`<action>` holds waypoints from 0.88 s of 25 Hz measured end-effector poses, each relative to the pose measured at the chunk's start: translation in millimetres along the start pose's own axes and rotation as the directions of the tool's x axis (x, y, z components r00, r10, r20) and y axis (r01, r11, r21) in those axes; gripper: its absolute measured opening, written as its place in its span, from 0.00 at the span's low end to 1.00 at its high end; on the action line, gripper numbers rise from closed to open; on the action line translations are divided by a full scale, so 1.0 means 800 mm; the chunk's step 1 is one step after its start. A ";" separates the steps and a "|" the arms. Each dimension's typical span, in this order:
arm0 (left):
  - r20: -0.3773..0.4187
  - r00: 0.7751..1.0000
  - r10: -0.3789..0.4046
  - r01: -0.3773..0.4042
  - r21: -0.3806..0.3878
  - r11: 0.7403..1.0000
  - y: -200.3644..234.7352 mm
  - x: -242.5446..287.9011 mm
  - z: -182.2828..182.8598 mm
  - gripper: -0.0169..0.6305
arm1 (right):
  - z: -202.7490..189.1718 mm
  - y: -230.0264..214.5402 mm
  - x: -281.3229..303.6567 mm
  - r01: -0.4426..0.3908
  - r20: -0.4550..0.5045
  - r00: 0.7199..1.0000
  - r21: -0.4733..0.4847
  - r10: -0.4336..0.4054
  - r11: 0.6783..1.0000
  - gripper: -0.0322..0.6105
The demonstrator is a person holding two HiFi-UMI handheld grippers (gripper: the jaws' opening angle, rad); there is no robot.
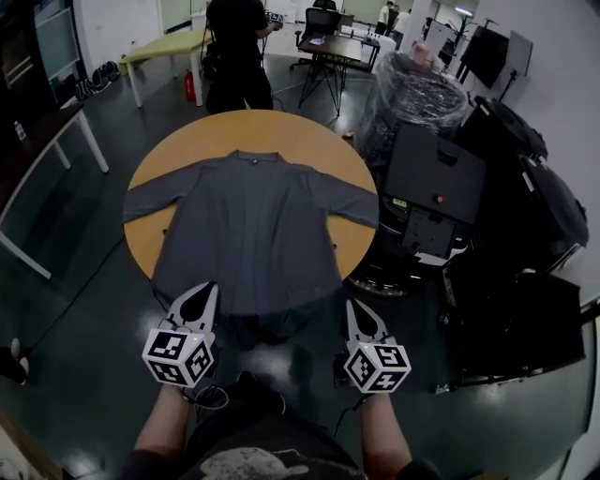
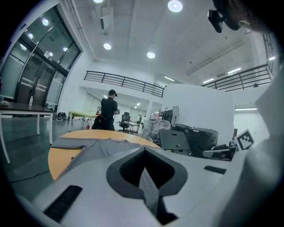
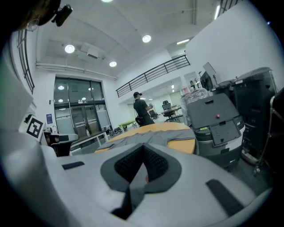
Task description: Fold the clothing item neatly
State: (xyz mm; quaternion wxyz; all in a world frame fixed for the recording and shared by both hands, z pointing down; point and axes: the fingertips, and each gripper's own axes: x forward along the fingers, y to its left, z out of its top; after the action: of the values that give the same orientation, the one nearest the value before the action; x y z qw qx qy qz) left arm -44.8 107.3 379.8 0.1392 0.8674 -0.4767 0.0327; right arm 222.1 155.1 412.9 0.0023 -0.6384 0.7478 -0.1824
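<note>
Open-plan office hall; desk (image 1: 339, 46), swivel chair (image 1: 322, 21), glass doors (image 3: 84, 119), mezzanine railing (image 2: 124, 82), ceiling downlights (image 2: 175, 5).

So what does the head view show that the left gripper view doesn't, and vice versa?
Head view only: the whole grey shirt with both sleeves spread, and the person's forearms. Left gripper view only: the fingers of the left gripper closed together, ceiling lights, a balcony railing. Both: the round wooden table, the shirt, and a person in black standing beyond it.
</note>
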 end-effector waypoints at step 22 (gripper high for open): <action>-0.098 0.989 -0.109 0.104 -0.049 0.993 0.042 0.194 -0.008 0.04 | 0.029 -0.071 0.162 0.119 -0.074 0.990 -0.002 -0.119 0.993 0.03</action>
State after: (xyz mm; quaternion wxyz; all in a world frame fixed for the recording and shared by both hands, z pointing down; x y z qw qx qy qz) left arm 11.7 -34.7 422.1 0.1836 0.8856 -0.4226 0.0585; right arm 257.9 18.4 436.6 -0.0356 -0.6748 0.7076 -0.2066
